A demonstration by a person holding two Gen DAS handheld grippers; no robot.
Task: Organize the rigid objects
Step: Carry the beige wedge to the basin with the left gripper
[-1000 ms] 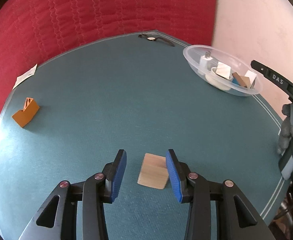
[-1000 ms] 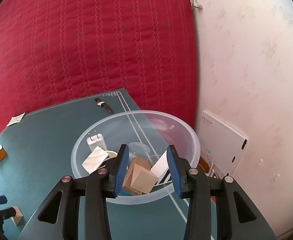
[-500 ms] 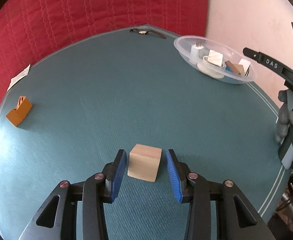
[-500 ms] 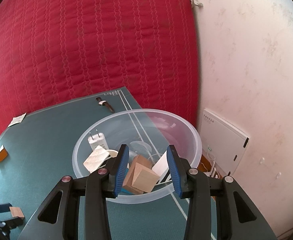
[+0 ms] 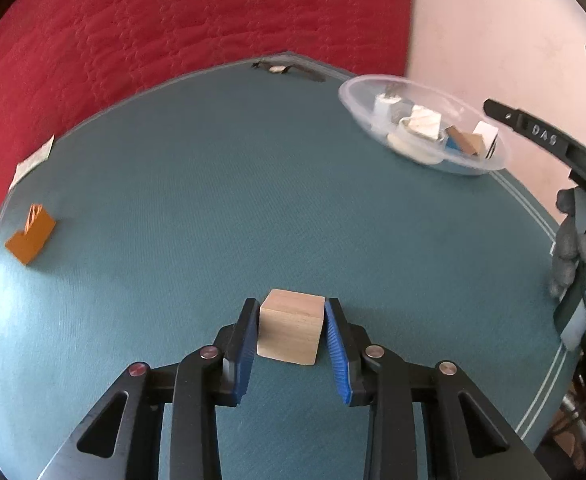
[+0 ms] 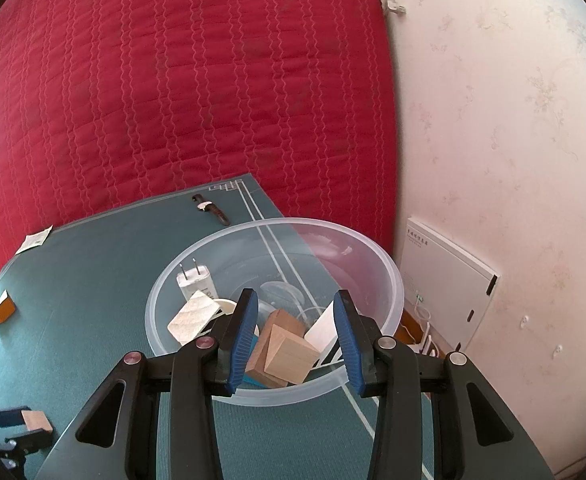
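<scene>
My left gripper (image 5: 291, 312) is shut on a light wooden cube (image 5: 291, 330) that rests on the teal table mat (image 5: 221, 208); both blue pads touch its sides. The cube also shows in the right wrist view (image 6: 36, 422), between the left gripper's fingers. My right gripper (image 6: 296, 312) is open and empty, held above the near rim of a clear plastic bowl (image 6: 369, 276). The bowl (image 5: 357, 98) holds wooden blocks (image 6: 283, 346), a white plug adapter (image 6: 195, 280) and other small items.
An orange wedge-shaped block (image 5: 31, 236) lies at the table's left side, also in the right wrist view (image 6: 0, 308). A wristwatch (image 6: 211, 208) and a paper slip (image 6: 35, 240) lie near the far edge. A red quilted backdrop (image 6: 173, 80) stands behind; a wall at right.
My left gripper moved forward around the wooden cube and closed on it. My right gripper stayed open above the bowl, hardly moving.
</scene>
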